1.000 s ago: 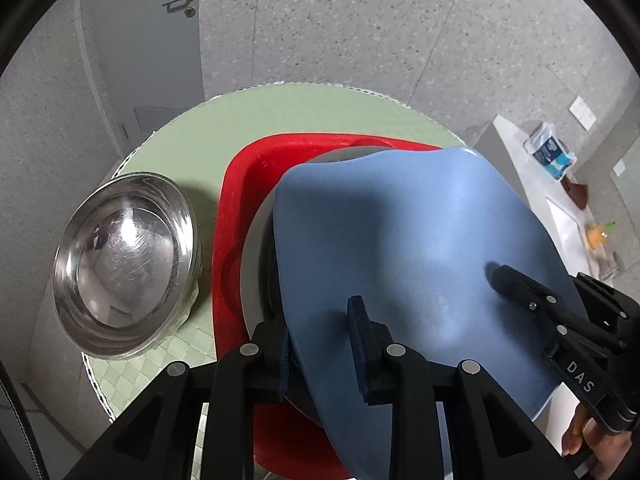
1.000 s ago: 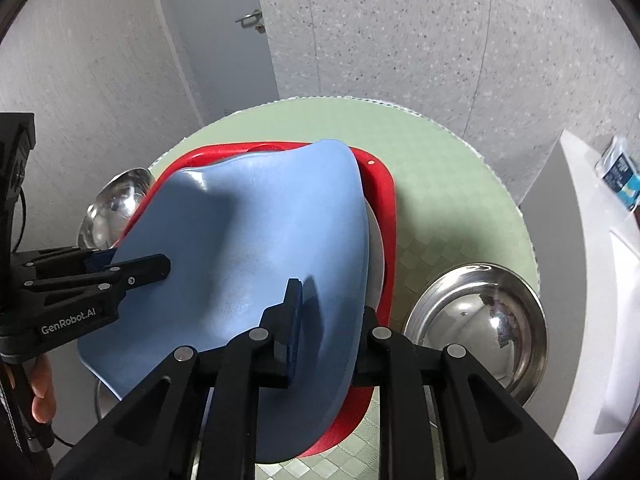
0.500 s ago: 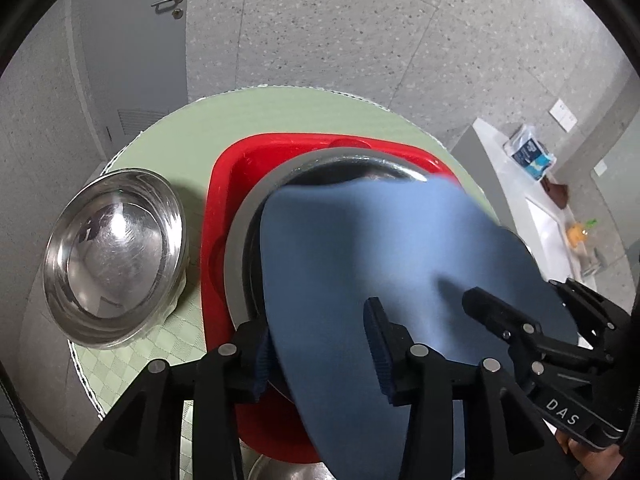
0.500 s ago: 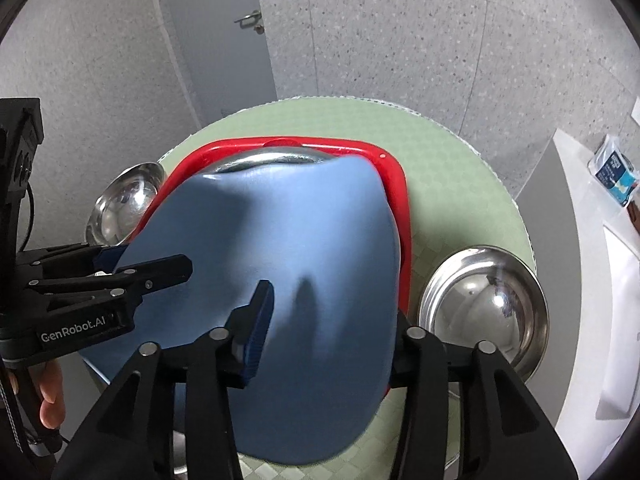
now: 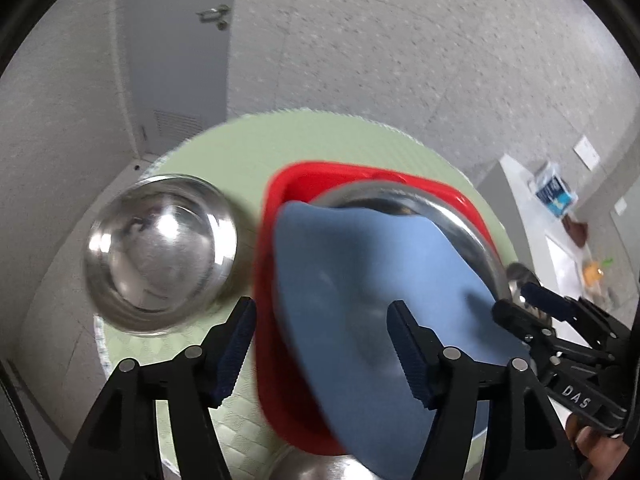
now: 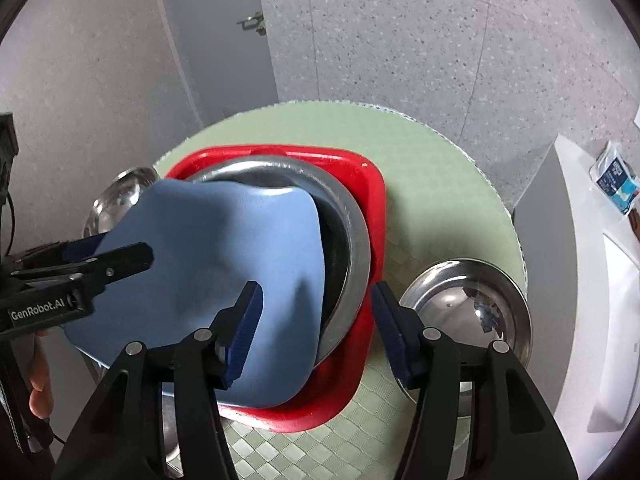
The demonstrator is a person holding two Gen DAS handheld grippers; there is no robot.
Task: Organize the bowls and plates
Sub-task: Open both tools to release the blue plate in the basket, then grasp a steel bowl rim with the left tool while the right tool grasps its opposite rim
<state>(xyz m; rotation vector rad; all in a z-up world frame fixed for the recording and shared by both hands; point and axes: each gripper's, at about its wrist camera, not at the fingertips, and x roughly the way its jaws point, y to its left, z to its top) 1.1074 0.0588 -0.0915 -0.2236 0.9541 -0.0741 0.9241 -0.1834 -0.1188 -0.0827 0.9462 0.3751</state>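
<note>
Both claws stand spread apart over a round green surface (image 6: pixel 432 184), neither one clamped on anything. The left claw (image 5: pixel 320 344) straddles the near left rim of a blue plate (image 5: pixel 360 292) and the red tray (image 5: pixel 268 280) beneath it, one finger outside the tray, the other above the plate's face. The right claw (image 6: pixel 316 332) brackets the plate's right side; the blue plate (image 6: pixel 224 264) lies tilted across a large steel basin (image 6: pixel 356 248) that sits inside the red tray (image 6: pixel 372 200) at the surface's centre. A steel bowl (image 5: pixel 160 248) rests near the surface's left edge, just beside the tray. A second steel bowl (image 6: pixel 468 304) sits by the right edge.
</note>
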